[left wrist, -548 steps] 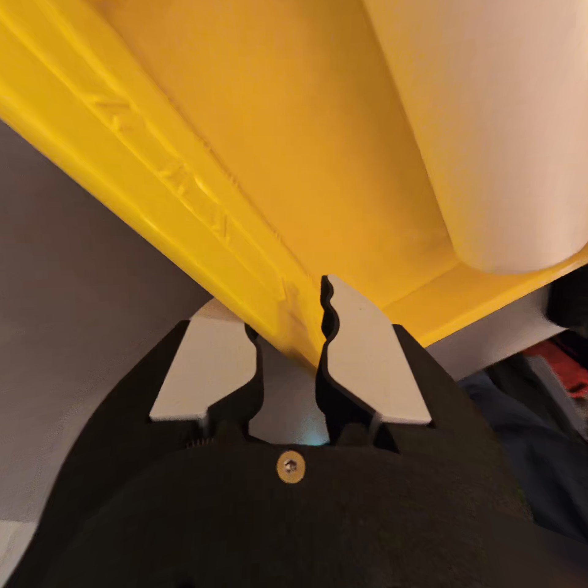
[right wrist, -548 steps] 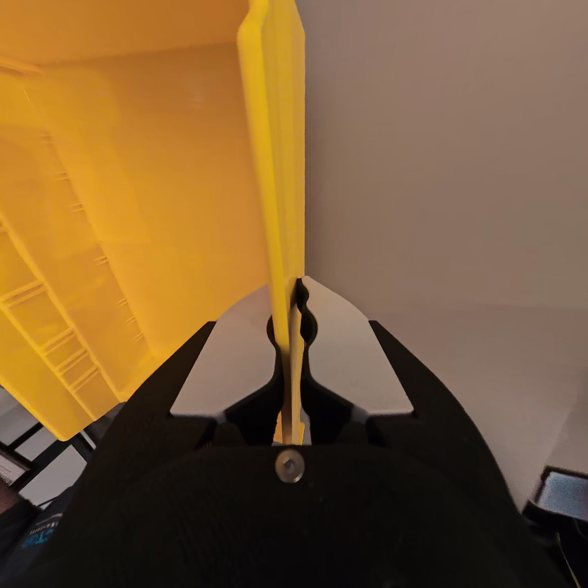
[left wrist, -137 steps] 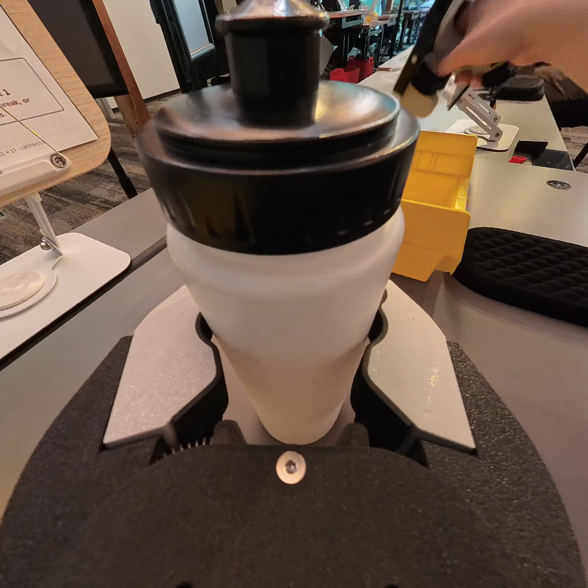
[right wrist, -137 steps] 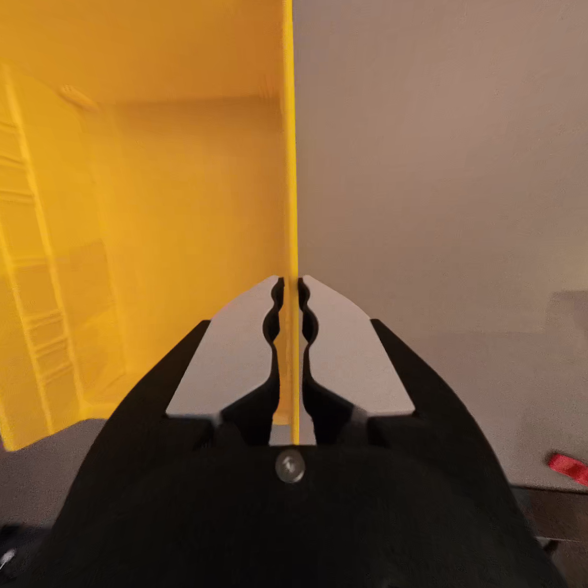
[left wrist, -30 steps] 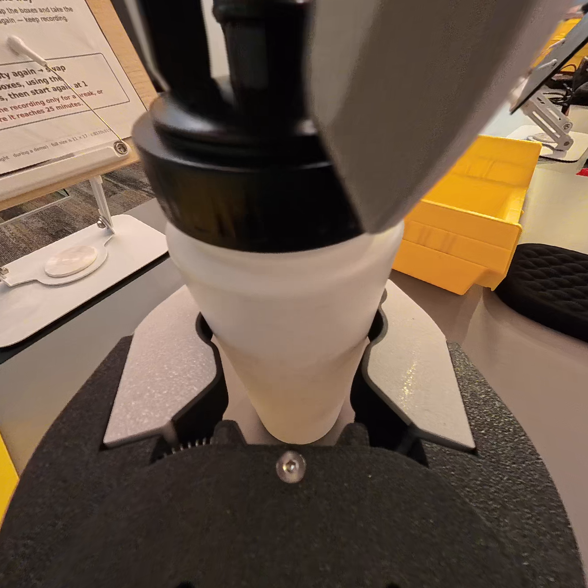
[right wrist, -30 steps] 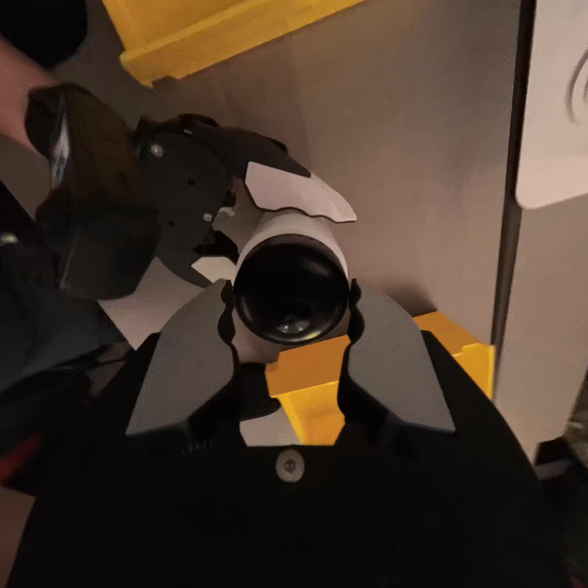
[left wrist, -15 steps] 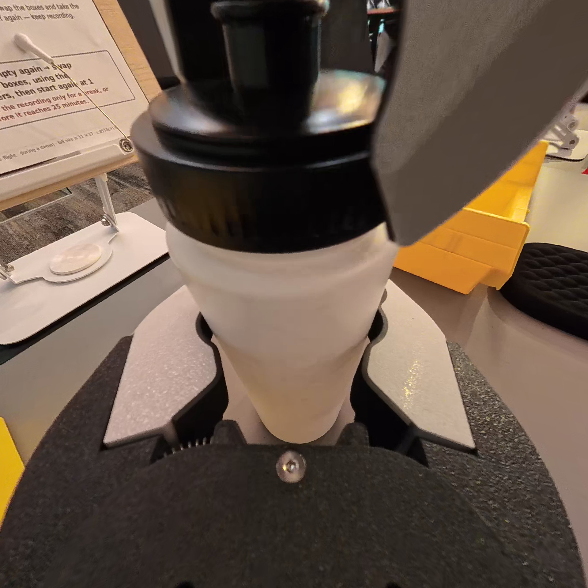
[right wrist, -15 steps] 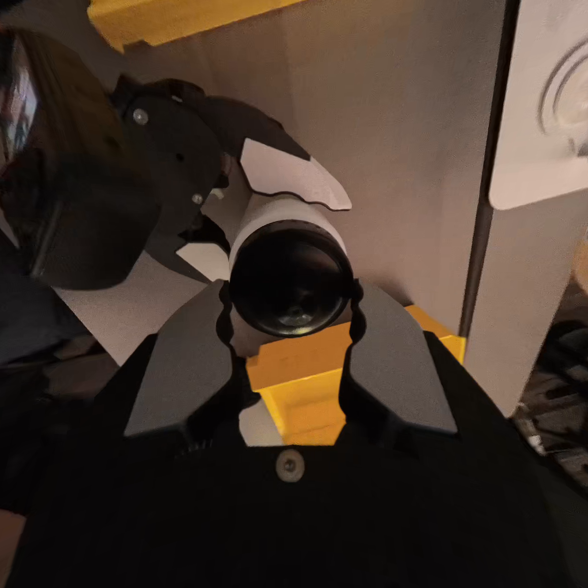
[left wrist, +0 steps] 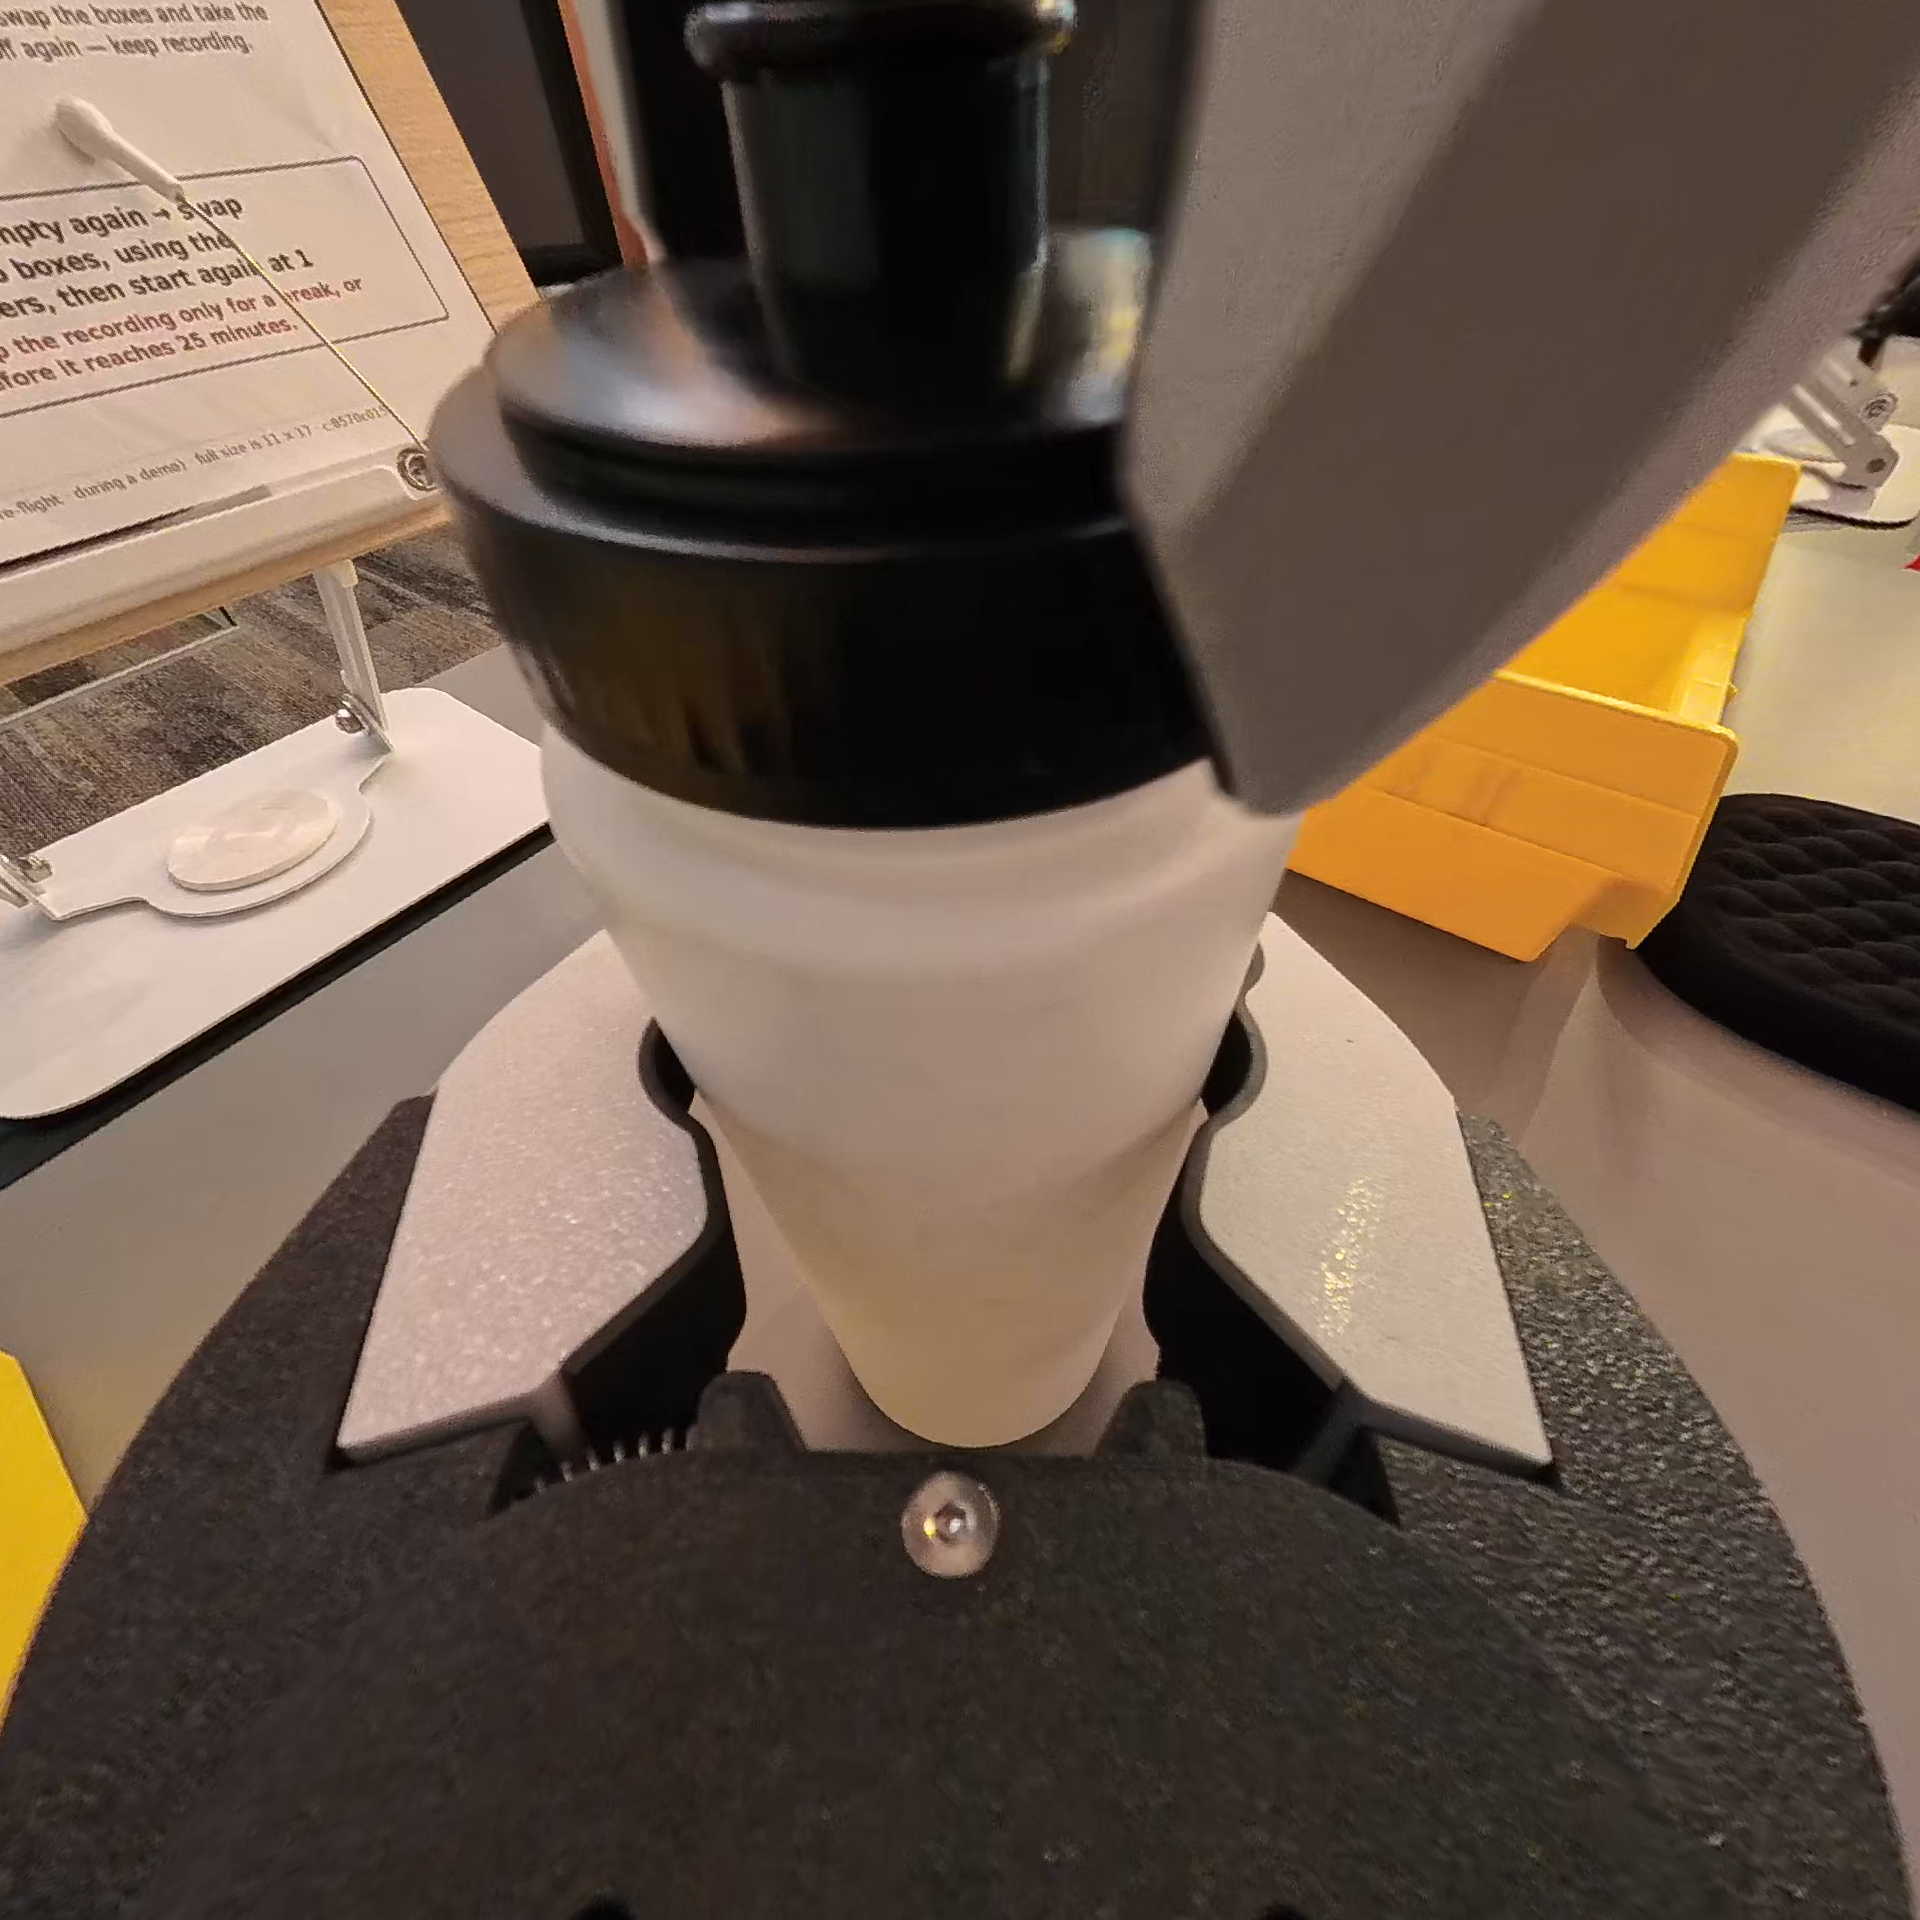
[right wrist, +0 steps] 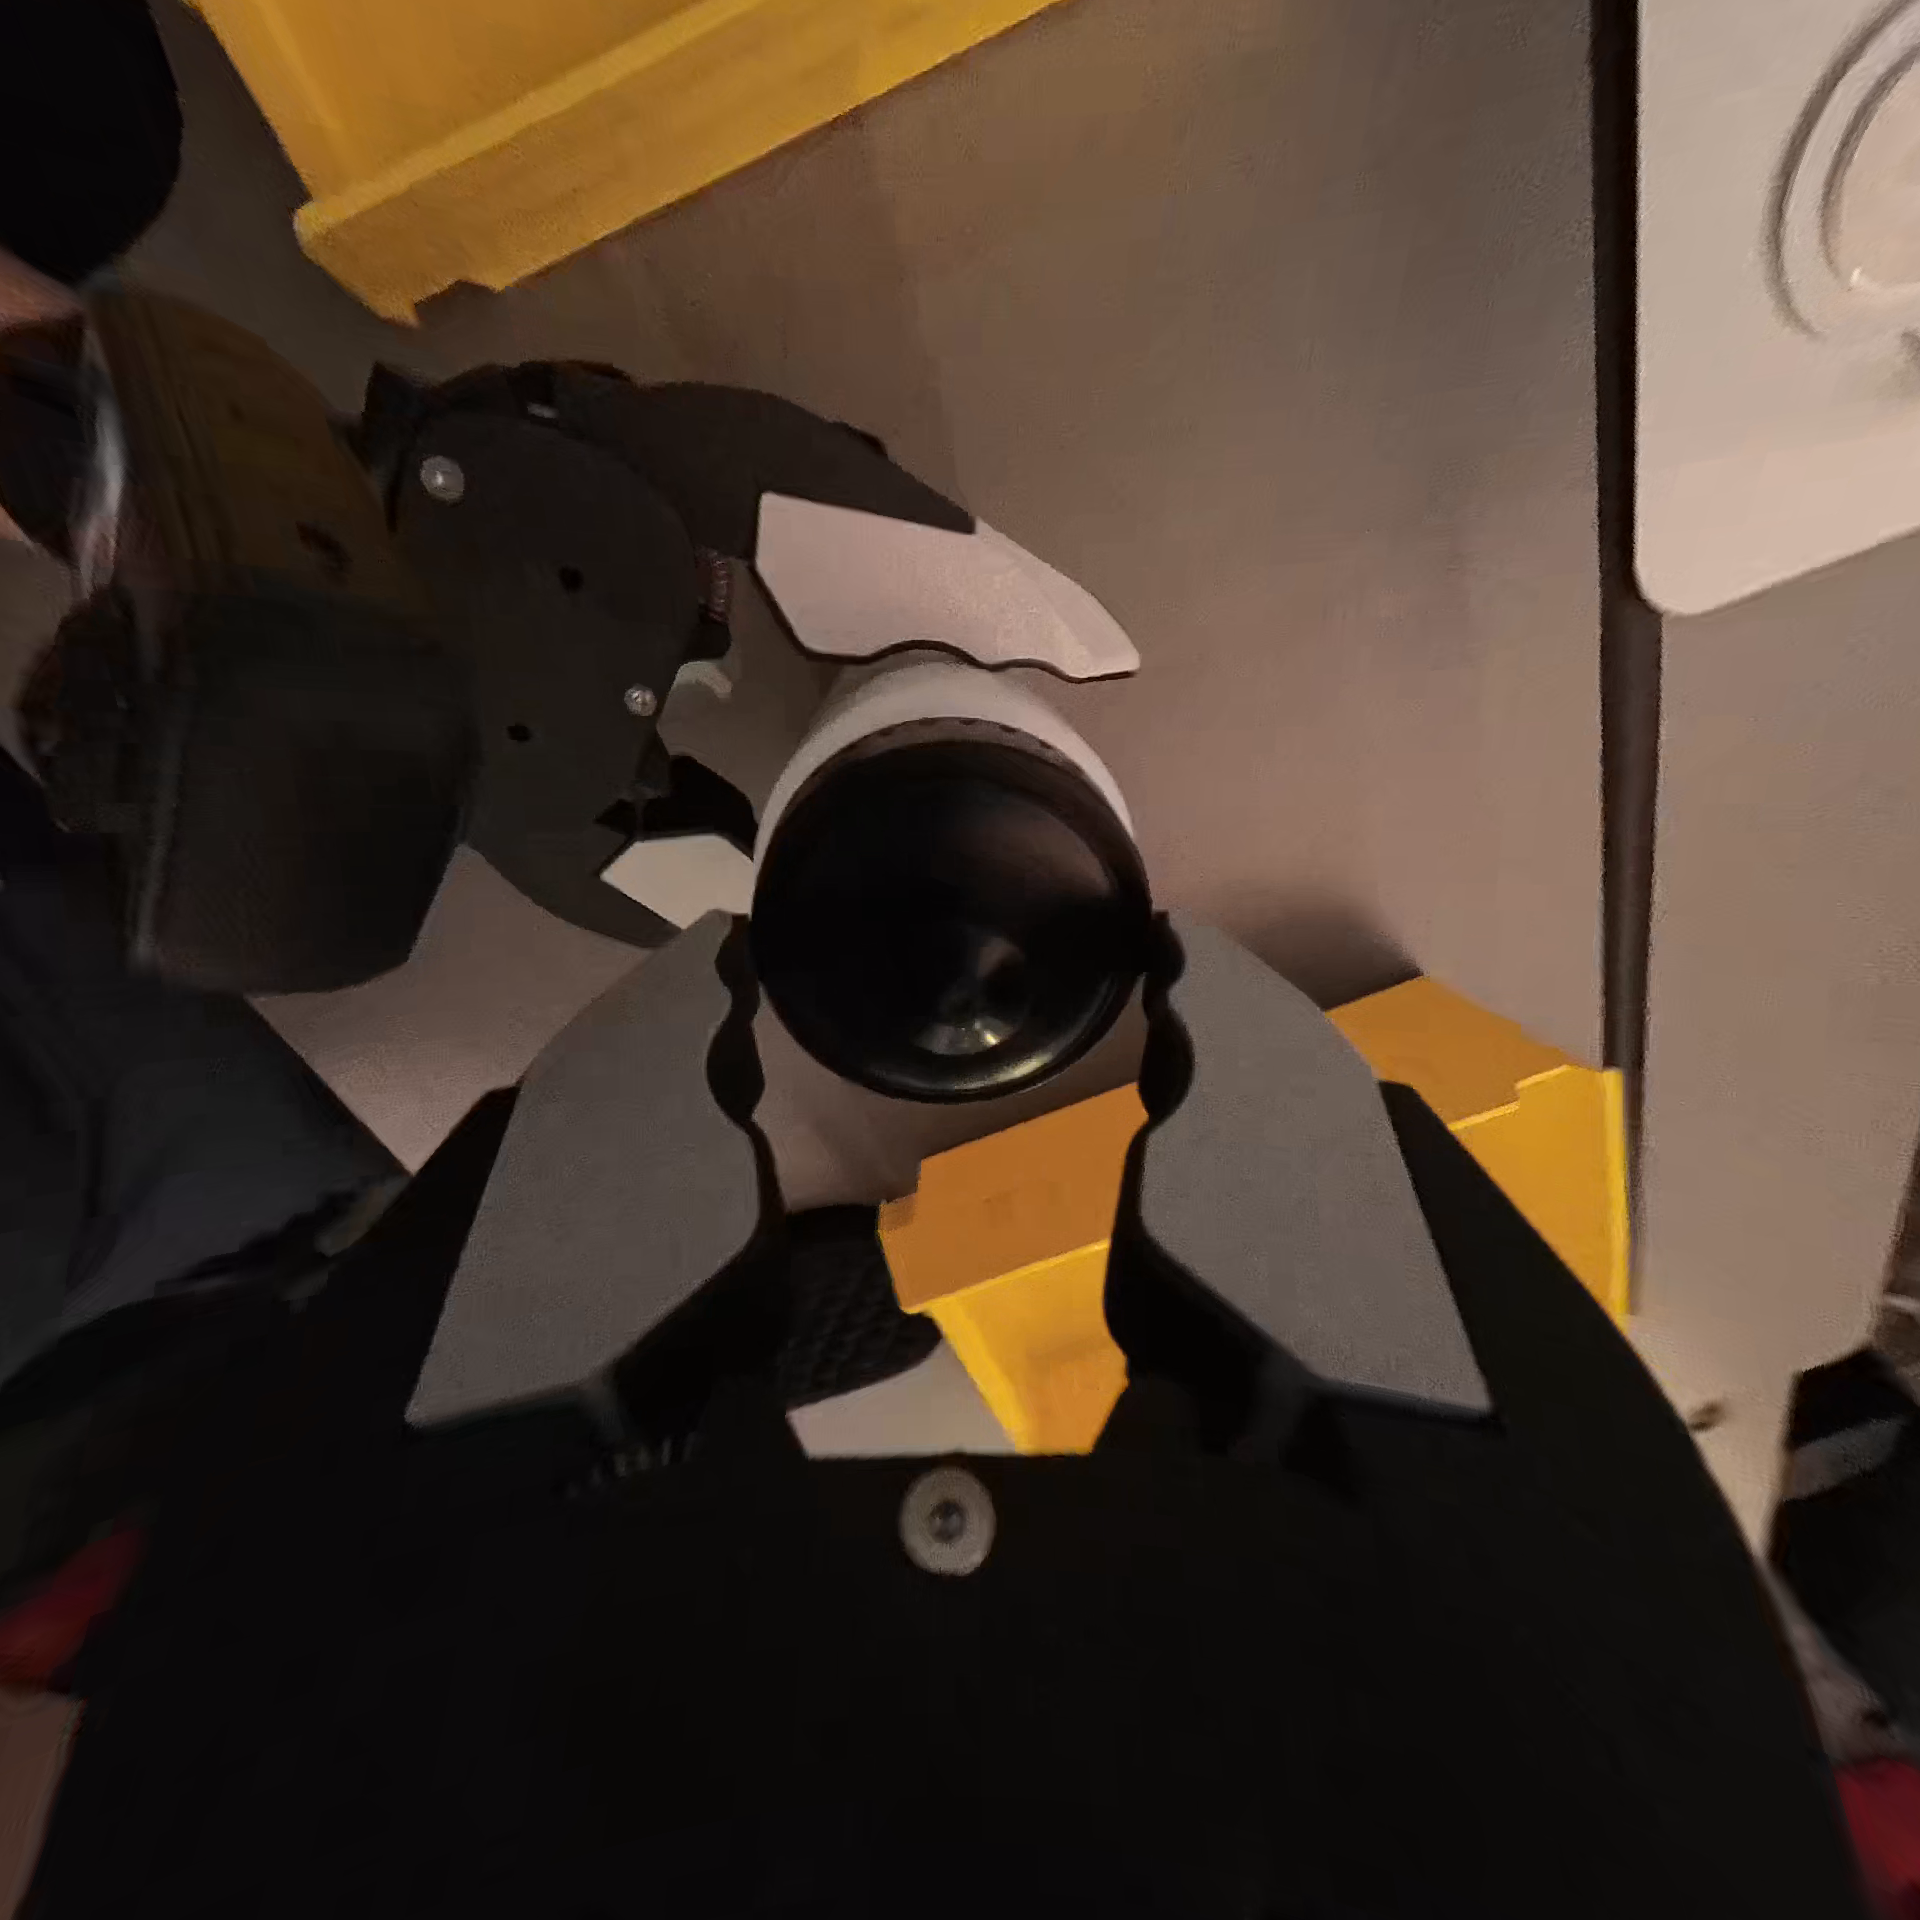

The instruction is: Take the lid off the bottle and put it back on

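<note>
Bottle (left wrist: 935, 1039) body, white and tapering toward the camera, is being clamped between the two fingers of the left gripper (left wrist: 951, 1049), whose jaws are pressed against its sides low on the body. On top of the bottle a black lid (left wrist: 810, 665) with a raised spout is being carried, seated on the neck. Against the right side of the lid, a grey finger (left wrist: 1455, 364) of the right gripper is being held close; whether it is touching cannot be told from the left wrist view.

Seen from the right wrist view, the lid (right wrist: 951, 920) is being looked at end-on, with the bottle (right wrist: 935, 696) stretching away behind it. The right gripper (right wrist: 945, 935) is being held with its jaws spread apart on either side of the lid, the fingertips level with its rim; a firm grip is not shown, and slight gaps seem to remain. Beyond the lid, the left gripper (right wrist: 904, 727) is being seen closed on the bottle.

Farther out, to the right of the left gripper, a yellow bin (left wrist: 1538, 790) and a black mat (left wrist: 1808, 935) are lying on the grey table (left wrist: 208, 1226). To its left, a white stand base (left wrist: 187, 894) is resting on the table, with a printed sheet (left wrist: 177, 260) propped above it.
</note>
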Demonstrator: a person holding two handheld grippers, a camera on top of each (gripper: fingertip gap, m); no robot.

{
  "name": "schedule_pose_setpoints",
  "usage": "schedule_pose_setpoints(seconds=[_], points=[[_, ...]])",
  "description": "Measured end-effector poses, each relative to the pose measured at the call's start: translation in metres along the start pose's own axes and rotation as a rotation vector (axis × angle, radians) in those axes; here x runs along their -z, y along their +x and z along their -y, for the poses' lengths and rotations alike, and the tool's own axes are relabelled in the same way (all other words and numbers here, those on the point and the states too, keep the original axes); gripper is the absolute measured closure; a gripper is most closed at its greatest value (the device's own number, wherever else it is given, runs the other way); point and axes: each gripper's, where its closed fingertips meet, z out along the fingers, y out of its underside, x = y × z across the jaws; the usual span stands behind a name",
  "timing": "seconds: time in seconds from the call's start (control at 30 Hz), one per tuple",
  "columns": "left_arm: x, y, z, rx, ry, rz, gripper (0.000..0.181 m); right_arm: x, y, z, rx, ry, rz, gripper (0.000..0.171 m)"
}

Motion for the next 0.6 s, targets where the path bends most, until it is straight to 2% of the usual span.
schedule_pose_setpoints(seconds=[0.07,0.13,0.2,0.27,0.4,0.43,0.6], points=[[0.000,0.000,0.000,0.000,0.000,0.002,0.083,0.000,0.002,-0.006,0.215,-0.033,-0.032,0.099],[0.000,-0.001,0.000,0.005,0.001,-0.001,0.083,0.001,0.004,-0.004,0.355,0.010,-0.062,0.100],[0.000,-0.001,0.000,0.004,-0.002,-0.001,0.083,0.005,0.003,0.000,0.283,0.065,-0.051,0.100],[0.000,-0.001,0.000,0.005,-0.002,0.001,0.083,0.009,0.003,0.001,0.144,0.086,-0.026,0.089],[0.000,-0.001,0.000,0.005,-0.001,0.002,0.083,0.003,-0.004,0.002,-0.040,0.050,0.027,0.090],[0.000,-0.001,0.000,0.005,-0.001,0.002,0.083,0.000,0.000,0.000,-0.046,0.014,-0.002,0.098],[0.000,-0.001,0.000,0.003,-0.002,0.002,0.083,-0.001,0.005,-0.010,0.355,-0.035,-0.074,0.099]])
